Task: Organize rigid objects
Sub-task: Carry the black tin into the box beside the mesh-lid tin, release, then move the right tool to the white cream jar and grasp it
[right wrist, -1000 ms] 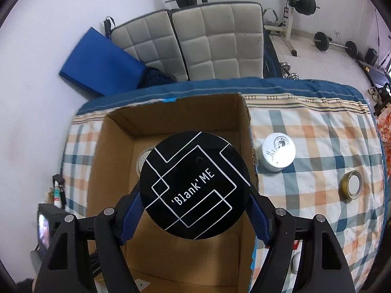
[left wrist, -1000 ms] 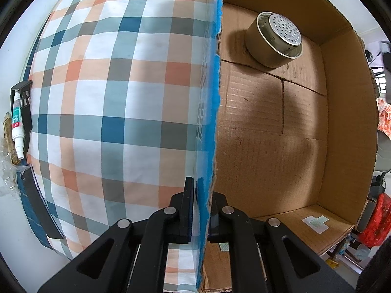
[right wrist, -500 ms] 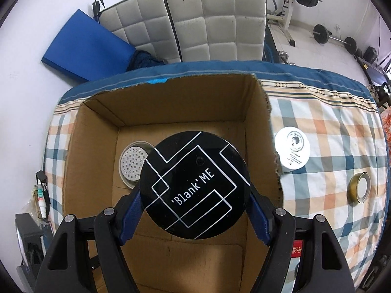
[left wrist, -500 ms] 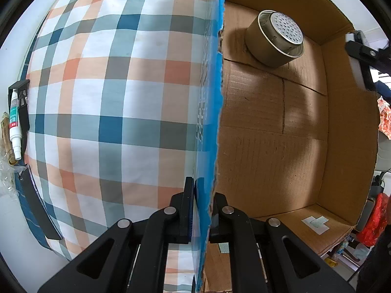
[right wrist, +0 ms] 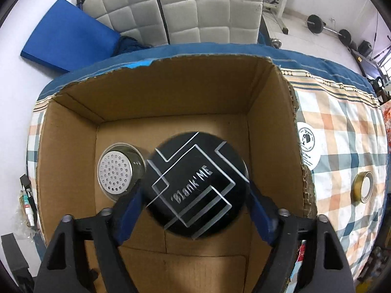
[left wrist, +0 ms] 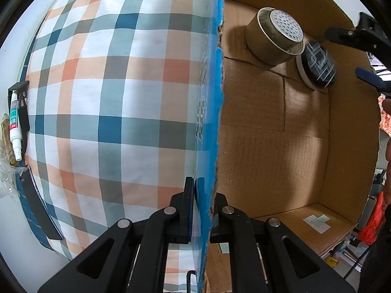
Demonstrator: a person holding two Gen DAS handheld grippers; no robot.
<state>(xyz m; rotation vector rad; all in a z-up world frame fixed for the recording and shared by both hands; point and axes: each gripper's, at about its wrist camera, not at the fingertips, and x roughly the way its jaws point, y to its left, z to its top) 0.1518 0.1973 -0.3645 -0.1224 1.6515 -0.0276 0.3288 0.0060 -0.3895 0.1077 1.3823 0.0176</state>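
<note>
The left tongs are pinched tight on the blue-taped wall of the brown cardboard box. The right tongs stand wide, pads clear of the flat round black tin, which sits just ahead between them down in the box, beside a perforated steel can to their left. The tin looks light, stiff and glossy-slick, so any regrip is best taken across its rim

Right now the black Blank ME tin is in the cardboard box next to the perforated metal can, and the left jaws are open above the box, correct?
Not quite: the left wrist view shows the left gripper shut on the box wall. The rest holds.
</note>
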